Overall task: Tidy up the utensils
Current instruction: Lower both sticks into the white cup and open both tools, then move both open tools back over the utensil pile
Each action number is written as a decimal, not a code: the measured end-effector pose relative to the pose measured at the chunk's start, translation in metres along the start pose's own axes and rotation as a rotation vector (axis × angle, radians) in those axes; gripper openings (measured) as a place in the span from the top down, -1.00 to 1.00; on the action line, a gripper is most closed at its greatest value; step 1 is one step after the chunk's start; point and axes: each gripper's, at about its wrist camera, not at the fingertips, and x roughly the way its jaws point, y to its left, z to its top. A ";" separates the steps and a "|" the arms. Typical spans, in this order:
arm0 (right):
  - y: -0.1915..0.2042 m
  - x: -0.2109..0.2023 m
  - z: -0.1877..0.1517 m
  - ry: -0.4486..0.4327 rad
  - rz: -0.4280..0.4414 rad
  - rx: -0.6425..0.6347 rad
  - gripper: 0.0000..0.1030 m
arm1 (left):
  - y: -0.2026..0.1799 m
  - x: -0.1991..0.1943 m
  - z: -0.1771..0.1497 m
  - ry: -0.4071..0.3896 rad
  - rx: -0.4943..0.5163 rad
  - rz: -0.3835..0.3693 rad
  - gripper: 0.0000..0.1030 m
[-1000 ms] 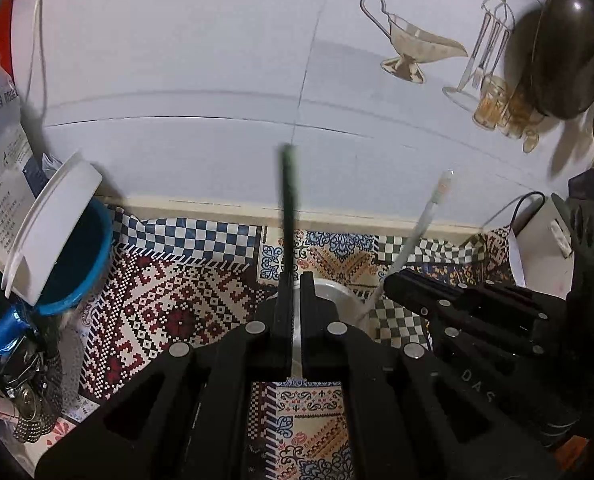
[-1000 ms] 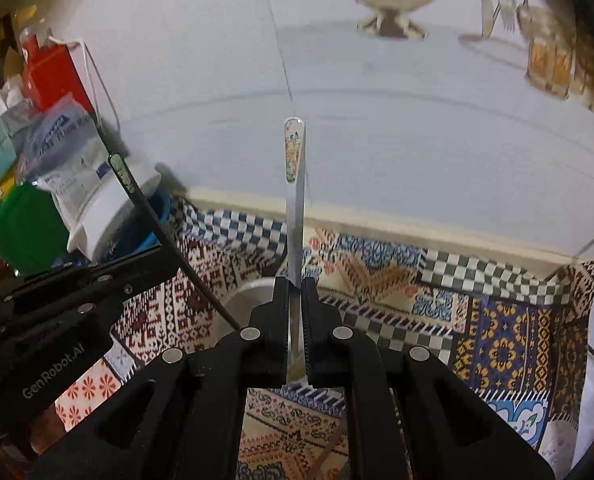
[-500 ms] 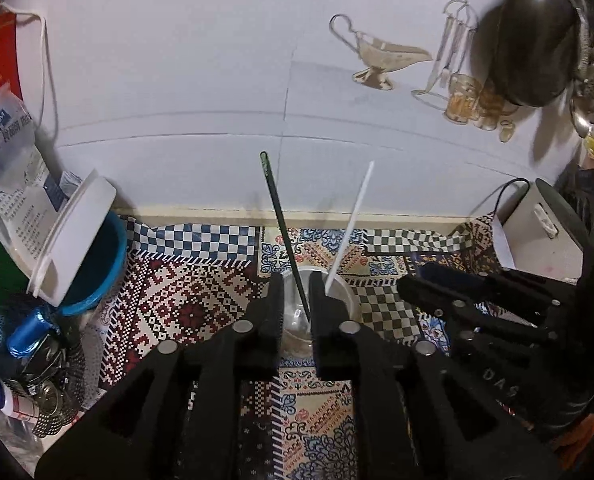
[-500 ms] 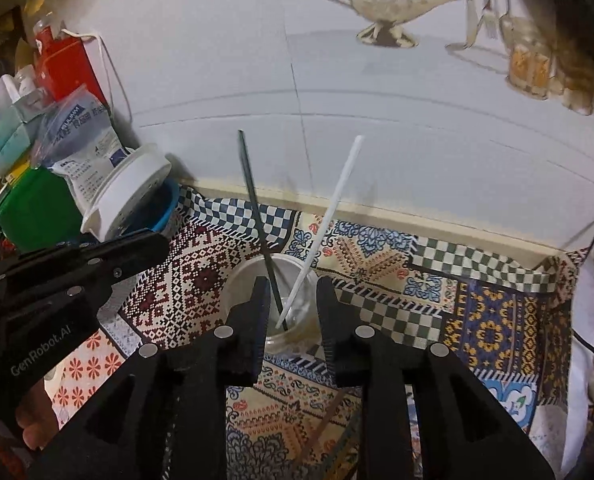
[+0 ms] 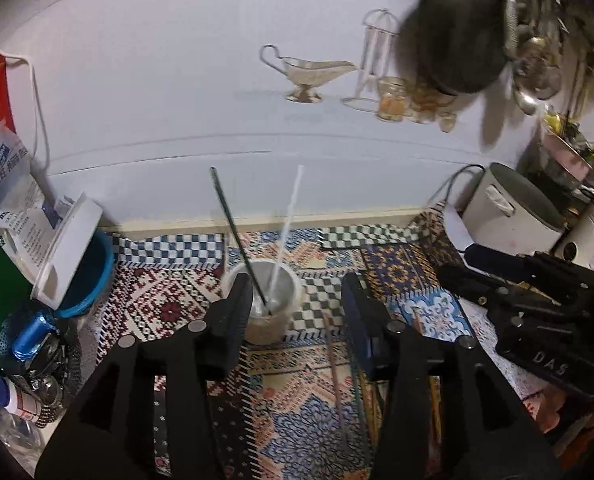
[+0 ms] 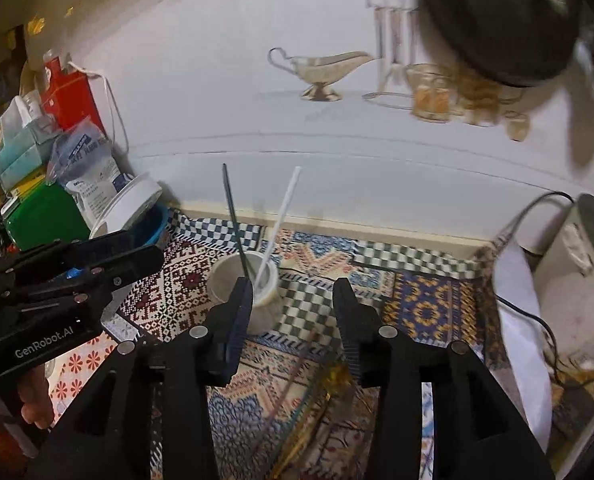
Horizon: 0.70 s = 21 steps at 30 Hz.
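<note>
A pale, cloudy cup (image 5: 271, 308) stands on the patterned cloth (image 5: 165, 300), not far from the white wall (image 5: 177, 100). Two utensils stand in it. One is a thin dark stick (image 5: 237, 236), leaning up and to the left out of the rim; the other is a slim white stick (image 5: 287, 224), leaning up and to the right. Their lower ends meet near the bottom of the cup, so that they cross in a narrow V (the white one is blurred along its upper part in the left wrist view).

The left gripper (image 5: 297, 300) sits just this side of the cup with its jaws parted; they have just been opening, and nothing lies between the pads. Its left finger overlaps the cup's near rim in the picture; whether it touches I cannot tell. The right gripper (image 6: 293, 300) is likewise parted, its jaws having just been opening, with only the cloth showing in the gap. The cup (image 6: 249, 280) stands beyond its left finger, with the dark stick (image 6: 233, 216) and the white stick (image 6: 279, 220) rising from it.

On the cloth below the grippers lie more long thin utensils (image 6: 297, 396), reddish, dark and yellowish, side by side and partly hidden by the fingers. To the left stands a blue tub (image 5: 91, 272) with a white lid (image 5: 67, 252) propped against it.
</note>
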 end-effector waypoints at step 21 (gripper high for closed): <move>-0.083 -0.021 -0.075 0.129 -0.167 0.176 0.21 | -0.070 0.088 -0.081 0.291 0.053 -0.101 0.03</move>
